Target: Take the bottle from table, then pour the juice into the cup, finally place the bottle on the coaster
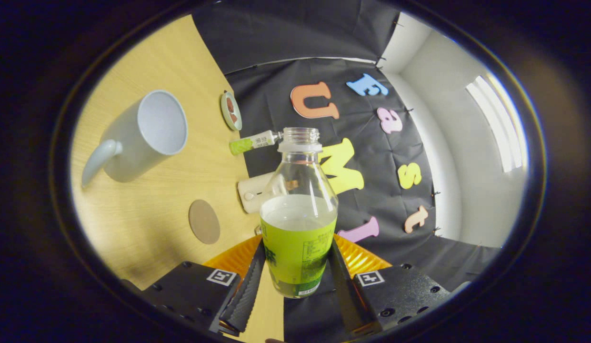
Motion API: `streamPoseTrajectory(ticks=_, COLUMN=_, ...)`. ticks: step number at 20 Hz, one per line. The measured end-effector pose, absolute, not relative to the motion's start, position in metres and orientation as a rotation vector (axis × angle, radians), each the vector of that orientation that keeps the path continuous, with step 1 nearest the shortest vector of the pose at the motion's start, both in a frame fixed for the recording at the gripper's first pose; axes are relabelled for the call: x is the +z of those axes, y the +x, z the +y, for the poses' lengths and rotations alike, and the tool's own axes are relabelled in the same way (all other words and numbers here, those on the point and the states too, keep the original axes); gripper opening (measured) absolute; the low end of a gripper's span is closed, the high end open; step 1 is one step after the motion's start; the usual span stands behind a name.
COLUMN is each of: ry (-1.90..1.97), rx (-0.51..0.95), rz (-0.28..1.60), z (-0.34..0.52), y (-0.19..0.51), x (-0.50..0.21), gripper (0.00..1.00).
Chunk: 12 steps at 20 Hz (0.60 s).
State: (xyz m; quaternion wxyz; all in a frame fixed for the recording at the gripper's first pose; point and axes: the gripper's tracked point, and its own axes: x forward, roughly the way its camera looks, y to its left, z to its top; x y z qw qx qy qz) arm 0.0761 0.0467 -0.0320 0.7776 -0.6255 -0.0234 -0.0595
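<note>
Gripper (295,281) fingers nearest the lens, one on each side of the bottle (297,224), both pressed to its labelled lower body. Clamped shut on it, gap no wider than the bottle itself. Whole view is rolled: the wooden table (147,209) stands up along the left and the booth wall fills the right, so the gripper is tipped well over on its side, with the bottle along with it.

Left to right:
- Cup (143,136), pale grey mug, on the table well beyond the left finger. Handle points away from the bottle, open mouth faces the bottle side. Inside looks empty.
- Coaster (204,221), round brown disc, flat on the table between the cup and the left finger, apart from both.
- Small round dish (231,111) at the table's far edge by the wall, something reddish in it.
- Small tube (255,142) with a green end, lying just beside the bottle's neck in view.
- Cream-coloured object (253,193) partly behind the bottle's shoulder; cannot tell what it is.
- Bottle: clear, cap off, mouth open, green label, liquid level just above the label's top edge.
</note>
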Motion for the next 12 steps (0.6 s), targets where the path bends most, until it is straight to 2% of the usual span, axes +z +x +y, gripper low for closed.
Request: streamPoseTrajectory(ticks=12, ry=-1.611, rx=-0.146, rz=-0.058, z=0.0559, y=0.0783, x=-0.0253, gripper=0.77)
